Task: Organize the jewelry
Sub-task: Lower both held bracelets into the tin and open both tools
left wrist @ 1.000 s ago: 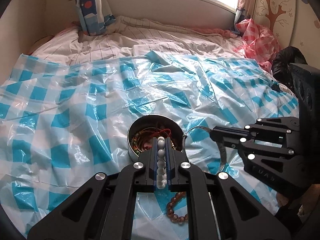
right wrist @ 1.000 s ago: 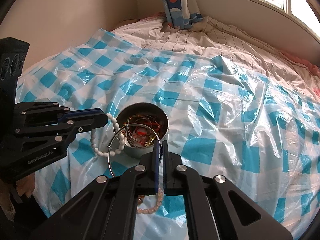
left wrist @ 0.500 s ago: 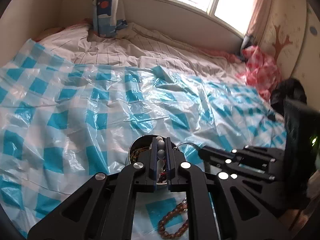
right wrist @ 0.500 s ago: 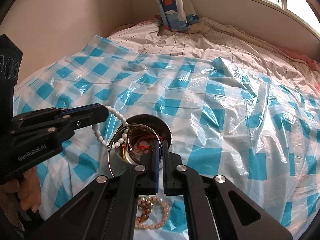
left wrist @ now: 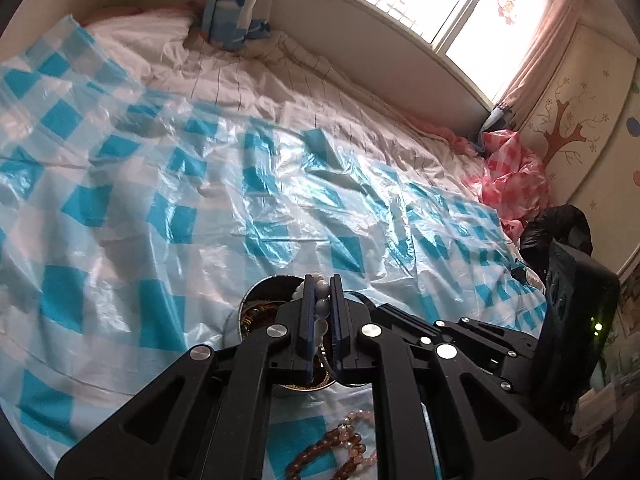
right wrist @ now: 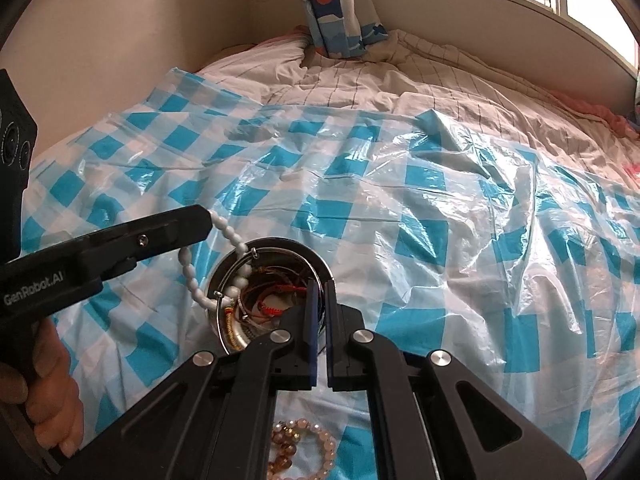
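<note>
Jewelry first: my left gripper (right wrist: 210,222), centre-left in the right wrist view, pinches a white bead bracelet (right wrist: 216,264) drooping over the metal bowl (right wrist: 320,268). My right gripper (right wrist: 319,292) is pressed together on a thin wire bangle (right wrist: 224,280). I fear the two snag, dragging the bowl's tangle out.

1. A bed (right wrist: 460,80) with a pale striped sheet is carrying everything.
2. A blue-and-white checked plastic sheet (right wrist: 400,208) is lying crinkled over most of it.
3. A round metal bowl (right wrist: 320,268) is sitting on the plastic.
4. Pinkish-brown bead bracelets (right wrist: 304,452) are lying just beside the bowl.
5. A crumpled pink checked plastic sheet (left wrist: 508,184) is lying at the bed's far edge.
</note>
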A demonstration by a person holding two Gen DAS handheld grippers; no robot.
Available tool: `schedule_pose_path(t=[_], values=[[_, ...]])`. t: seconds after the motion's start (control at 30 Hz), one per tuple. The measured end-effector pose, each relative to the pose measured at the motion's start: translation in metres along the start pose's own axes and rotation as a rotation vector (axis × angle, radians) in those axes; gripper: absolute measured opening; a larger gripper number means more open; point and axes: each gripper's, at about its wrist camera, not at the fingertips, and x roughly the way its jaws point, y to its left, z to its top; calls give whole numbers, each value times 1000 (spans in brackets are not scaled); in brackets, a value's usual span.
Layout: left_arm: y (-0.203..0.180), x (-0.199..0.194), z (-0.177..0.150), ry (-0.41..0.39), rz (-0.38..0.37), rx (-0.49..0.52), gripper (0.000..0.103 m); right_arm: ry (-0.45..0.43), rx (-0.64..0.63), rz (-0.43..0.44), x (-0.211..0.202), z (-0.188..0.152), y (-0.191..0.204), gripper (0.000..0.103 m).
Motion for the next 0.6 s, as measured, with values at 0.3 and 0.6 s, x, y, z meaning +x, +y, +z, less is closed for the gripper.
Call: schedule_pose_path(t=[0.3,0.6], values=[[18,20,1,56,119,-42,9,25,-17,-22,22,3,-1,4],[22,5,5,29,165,-27,26,36,-36,-6,37,0,14,6]])
